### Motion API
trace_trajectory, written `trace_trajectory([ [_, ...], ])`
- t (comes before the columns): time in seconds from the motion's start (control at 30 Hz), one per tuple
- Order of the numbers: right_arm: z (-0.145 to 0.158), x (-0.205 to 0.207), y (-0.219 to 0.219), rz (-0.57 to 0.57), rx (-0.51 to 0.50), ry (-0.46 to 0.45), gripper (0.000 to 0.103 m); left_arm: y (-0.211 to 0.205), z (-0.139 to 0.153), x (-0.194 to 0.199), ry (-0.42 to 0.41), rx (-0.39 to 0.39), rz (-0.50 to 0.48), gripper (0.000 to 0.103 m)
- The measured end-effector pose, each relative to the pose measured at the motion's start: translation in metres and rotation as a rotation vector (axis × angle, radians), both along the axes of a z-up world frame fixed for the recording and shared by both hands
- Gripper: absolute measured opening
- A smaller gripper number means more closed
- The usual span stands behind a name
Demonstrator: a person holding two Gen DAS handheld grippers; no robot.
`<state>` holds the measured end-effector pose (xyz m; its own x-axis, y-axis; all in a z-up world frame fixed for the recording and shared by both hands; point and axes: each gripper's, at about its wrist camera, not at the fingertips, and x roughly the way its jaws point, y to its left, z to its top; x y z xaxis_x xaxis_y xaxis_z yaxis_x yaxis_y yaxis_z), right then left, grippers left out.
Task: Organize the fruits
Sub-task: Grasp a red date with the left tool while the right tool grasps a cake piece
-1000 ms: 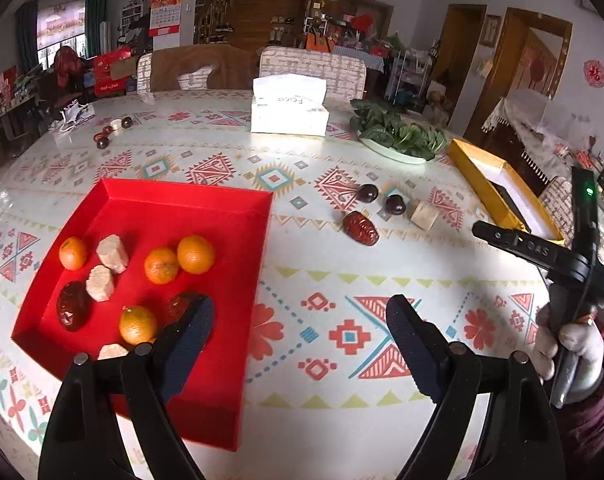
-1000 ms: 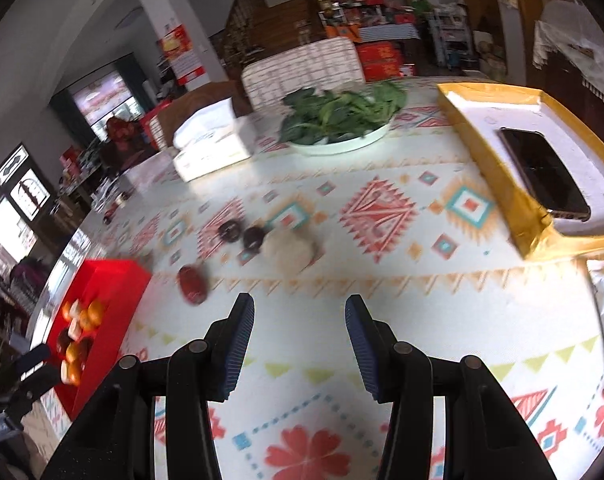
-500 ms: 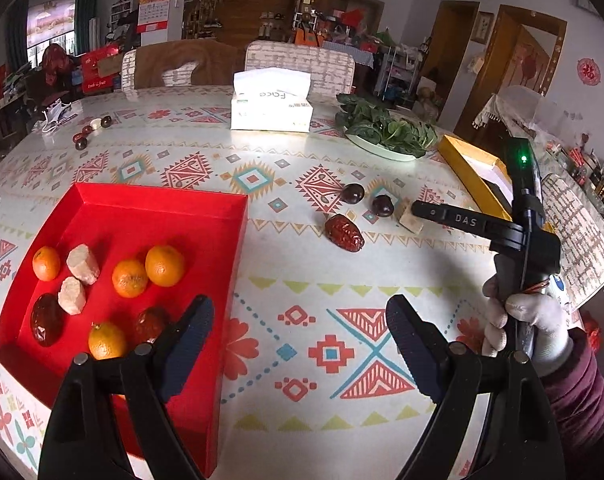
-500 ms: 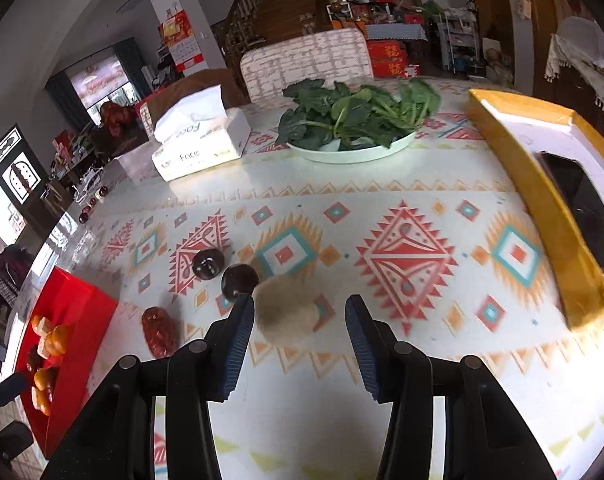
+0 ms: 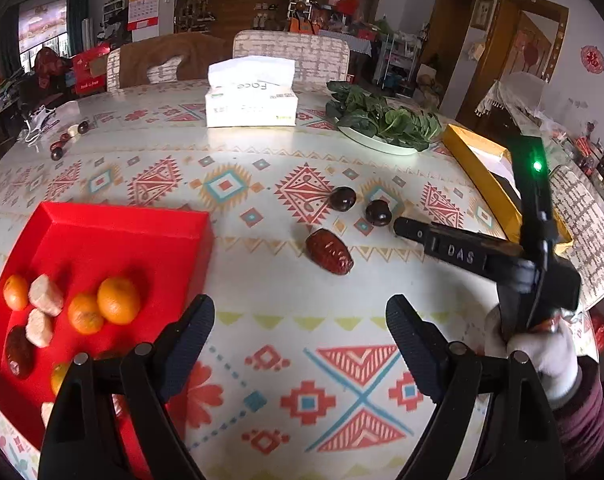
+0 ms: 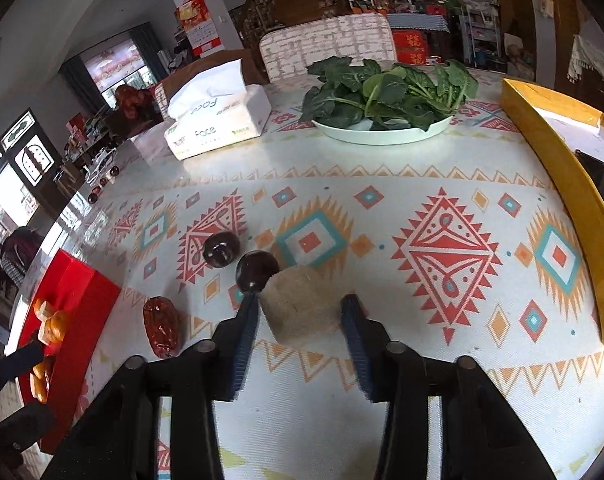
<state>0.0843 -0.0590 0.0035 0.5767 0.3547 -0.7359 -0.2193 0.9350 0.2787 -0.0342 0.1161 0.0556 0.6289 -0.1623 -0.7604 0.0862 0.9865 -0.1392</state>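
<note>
— While your right gripper (image 6: 300,312) stands spread with its jaws either side of the beige chunk (image 6: 300,304), nothing is gripped yet; the chunk sits on the patterned tablecloth (image 6: 421,200), touching or nearly touching the dark round fruit (image 6: 256,270) behind it; which, I cannot tell.

— How should you expect it to handle?

— By its look it is light, matte and somewhat crumbly, perhaps a peeled cut piece; I'd judge it firm enough for a gentle squeeze; take it across its flat sides, low and centred, so your left-hand jaw does not nudge the dark fruit away.

— And your other hand?

— Your left gripper (image 5: 300,334) hangs released and empty above the cloth, just beside the red tray (image 5: 114,220), where oranges (image 5: 118,300) and similar pale chunks (image 5: 46,300) already lie; the red date (image 5: 329,251) and a second dark fruit (image 5: 341,199) wait on the cloth farther out.

— What is hard to make out?

— From the left view the right tool hides the beige chunk entirely; its underside and far face are unseen; the tray's near corner is cut off behind your left fingers (image 5: 190,340); what the chunk truly is stays uncertain.
</note>
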Motion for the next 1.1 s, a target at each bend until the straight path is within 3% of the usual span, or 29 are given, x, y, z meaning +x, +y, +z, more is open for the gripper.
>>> trace_trajectory([
  [0.53,0.012,-0.005,-0.030,-0.064,0.078,-0.016,0.045,-0.045,-0.037,0.064,0.061,0.077,-0.053,0.085],
  [0.67,0.014,-0.006,-0.030,-0.060,0.078,-0.023,0.045,-0.048,-0.049,0.076,0.096,0.092,-0.053,0.057],
  [0.77,0.015,-0.007,-0.028,-0.055,0.074,-0.027,0.045,-0.050,-0.049,0.076,0.073,0.135,-0.039,0.040],
  [0.87,0.014,-0.008,-0.028,-0.052,0.069,-0.029,0.045,-0.045,-0.049,0.074,0.068,0.108,-0.025,0.033],
  [1.1,0.015,-0.009,-0.029,-0.068,0.070,-0.037,0.045,-0.031,-0.038,0.053,0.036,0.050,0.004,0.031],
])
